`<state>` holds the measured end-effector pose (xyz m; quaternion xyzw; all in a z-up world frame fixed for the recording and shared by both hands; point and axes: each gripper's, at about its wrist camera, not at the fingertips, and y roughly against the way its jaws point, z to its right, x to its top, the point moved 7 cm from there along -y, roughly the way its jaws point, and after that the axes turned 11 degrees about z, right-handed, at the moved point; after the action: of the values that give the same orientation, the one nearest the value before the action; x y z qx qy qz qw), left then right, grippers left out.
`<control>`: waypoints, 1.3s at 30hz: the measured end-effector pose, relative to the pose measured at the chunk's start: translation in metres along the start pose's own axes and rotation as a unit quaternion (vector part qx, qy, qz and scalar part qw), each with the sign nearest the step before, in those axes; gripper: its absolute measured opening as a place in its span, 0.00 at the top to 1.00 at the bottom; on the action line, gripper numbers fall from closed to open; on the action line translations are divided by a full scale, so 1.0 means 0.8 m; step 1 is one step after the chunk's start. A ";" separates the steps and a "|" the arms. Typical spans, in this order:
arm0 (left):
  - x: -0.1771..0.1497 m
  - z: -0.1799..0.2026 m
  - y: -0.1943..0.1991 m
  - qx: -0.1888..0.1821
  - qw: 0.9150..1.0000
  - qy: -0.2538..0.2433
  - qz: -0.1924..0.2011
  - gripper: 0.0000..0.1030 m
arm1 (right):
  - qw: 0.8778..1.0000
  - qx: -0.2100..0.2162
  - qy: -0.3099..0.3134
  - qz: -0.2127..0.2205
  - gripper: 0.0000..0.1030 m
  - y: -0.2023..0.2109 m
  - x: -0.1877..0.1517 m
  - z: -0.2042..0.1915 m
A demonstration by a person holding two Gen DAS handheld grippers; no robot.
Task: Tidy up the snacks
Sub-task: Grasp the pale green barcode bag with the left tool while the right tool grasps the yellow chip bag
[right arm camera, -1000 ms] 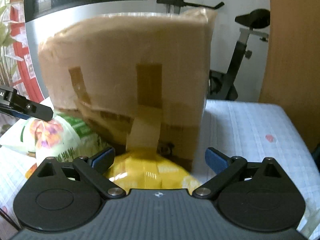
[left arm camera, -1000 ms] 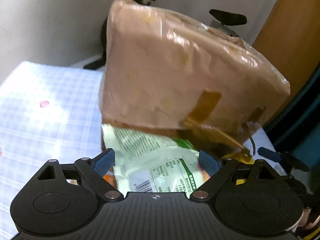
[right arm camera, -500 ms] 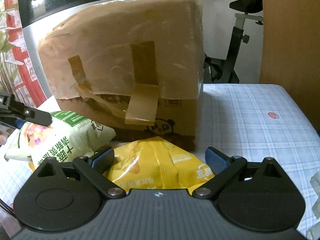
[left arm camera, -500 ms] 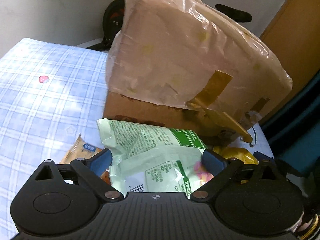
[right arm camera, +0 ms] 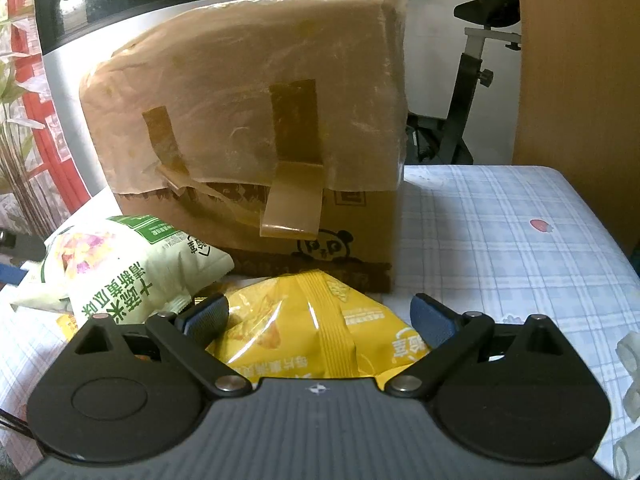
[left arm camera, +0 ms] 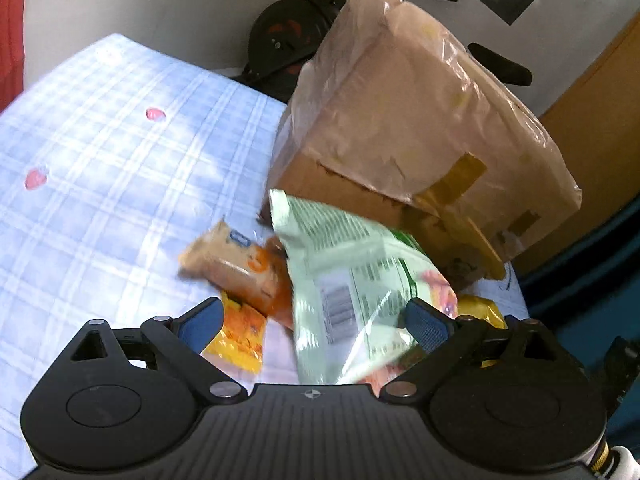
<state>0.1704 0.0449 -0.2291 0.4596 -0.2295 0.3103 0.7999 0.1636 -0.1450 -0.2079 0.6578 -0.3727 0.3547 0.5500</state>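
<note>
Nearest the left tool [left arm camera: 312,322], its jaws are standing wide with nothing gripped; the green snack bag [left arm camera: 352,292] is lying between them, untouched by the pads. The right tool [right arm camera: 320,318] is likewise gaping, empty, over the yellow snack bag [right arm camera: 312,320]. Both bags are resting on the checked bench [right arm camera: 500,240] against the foot of the wrapped cardboard box [right arm camera: 256,128]. An orange packet [left arm camera: 240,268] is lying just left of the green bag. A good pick is probably meaning closing on the puffy middle of one bag only. Beyond, the box is blocking forward travel; open cloth is lying to either side.
</note>
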 end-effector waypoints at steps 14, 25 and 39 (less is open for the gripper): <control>-0.004 0.018 -0.055 -0.041 0.991 0.127 0.004 0.05 | 1.000 -0.005 0.008 -0.002 0.04 0.002 -0.003 -0.003; -0.010 0.037 -0.077 -0.025 0.996 0.082 -0.002 0.04 | 1.000 -0.006 0.006 -0.005 0.04 0.002 -0.006 0.000; 0.010 0.088 -0.035 0.005 0.994 -0.090 0.062 0.36 | 0.993 0.022 0.112 0.001 0.01 0.005 -0.002 -0.029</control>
<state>0.1902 -0.0252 -0.2073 0.4745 -0.3268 0.3178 0.7530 0.1583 -0.1224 -0.2041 0.6255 -0.3014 0.4350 0.5733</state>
